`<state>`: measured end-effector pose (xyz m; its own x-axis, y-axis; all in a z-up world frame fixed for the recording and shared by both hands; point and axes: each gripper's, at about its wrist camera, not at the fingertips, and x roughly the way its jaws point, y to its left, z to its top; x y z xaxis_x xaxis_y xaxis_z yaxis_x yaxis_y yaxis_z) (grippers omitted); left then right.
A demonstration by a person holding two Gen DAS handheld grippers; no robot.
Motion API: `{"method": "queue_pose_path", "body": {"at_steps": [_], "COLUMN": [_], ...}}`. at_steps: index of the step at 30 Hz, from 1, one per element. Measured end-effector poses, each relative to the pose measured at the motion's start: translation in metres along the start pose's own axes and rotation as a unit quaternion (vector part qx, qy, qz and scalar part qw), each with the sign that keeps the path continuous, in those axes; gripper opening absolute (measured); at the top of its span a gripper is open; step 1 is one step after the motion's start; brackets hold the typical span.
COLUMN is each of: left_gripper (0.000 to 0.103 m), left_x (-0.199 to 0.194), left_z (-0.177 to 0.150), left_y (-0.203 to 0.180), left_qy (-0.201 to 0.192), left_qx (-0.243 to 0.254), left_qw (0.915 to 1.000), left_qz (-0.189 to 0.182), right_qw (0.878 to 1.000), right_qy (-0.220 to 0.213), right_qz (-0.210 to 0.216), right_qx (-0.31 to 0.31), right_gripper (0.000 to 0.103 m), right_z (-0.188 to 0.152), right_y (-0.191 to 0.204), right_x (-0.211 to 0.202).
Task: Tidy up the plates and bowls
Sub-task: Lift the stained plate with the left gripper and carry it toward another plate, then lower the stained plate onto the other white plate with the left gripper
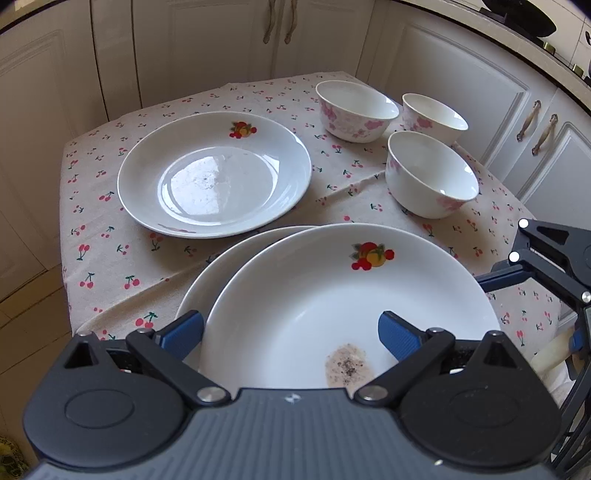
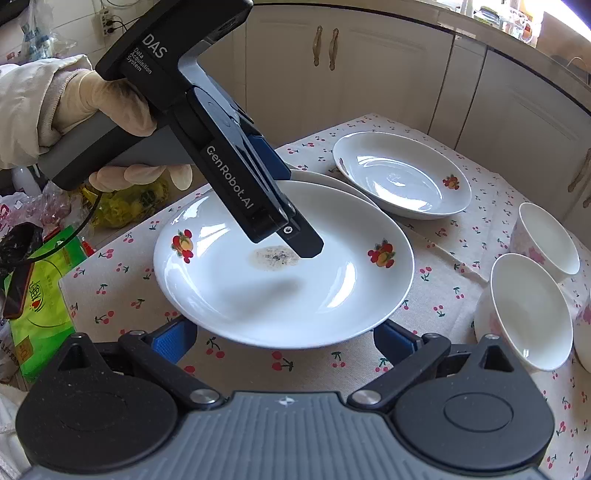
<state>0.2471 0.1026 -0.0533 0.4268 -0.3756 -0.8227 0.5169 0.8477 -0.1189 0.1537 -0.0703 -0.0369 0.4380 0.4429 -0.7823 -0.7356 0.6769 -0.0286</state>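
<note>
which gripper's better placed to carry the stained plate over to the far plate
Left. The left gripper already straddles the stained plate's rim, while the right gripper waits open just outside its near edge.

Left tongs (image 1: 291,334) straddle the stained plate's (image 1: 351,306) near rim.

Cherry-print tablecloth (image 1: 110,258), cream cabinets (image 1: 207,48), green packet (image 2: 40,306) beside the table, black wok (image 1: 524,18).

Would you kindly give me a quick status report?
Left tongs astride stained plate's rim. Right tongs open, empty, beside it. Second plate underneath; three bowls clear.
</note>
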Motion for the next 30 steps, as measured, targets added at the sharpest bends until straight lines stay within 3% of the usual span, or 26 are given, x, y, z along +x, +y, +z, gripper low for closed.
{"method": "queue_pose_path", "body": {"at_steps": [30], "left_gripper": [0.101], "left_x": [-0.01], "left_z": [-0.007], "left_y": [0.003], "left_qy": [-0.026], "left_qx": [-0.008], "left_qw": [0.9987], "left_qz": [0.043], "right_qw": [0.999], "right_qy": [0.003], "right_qz": [-0.036], "right_qx": [-0.005], "right_gripper": [0.103], "right_z": [-0.011], "right_y": [-0.001], "right_x": [-0.003]}}
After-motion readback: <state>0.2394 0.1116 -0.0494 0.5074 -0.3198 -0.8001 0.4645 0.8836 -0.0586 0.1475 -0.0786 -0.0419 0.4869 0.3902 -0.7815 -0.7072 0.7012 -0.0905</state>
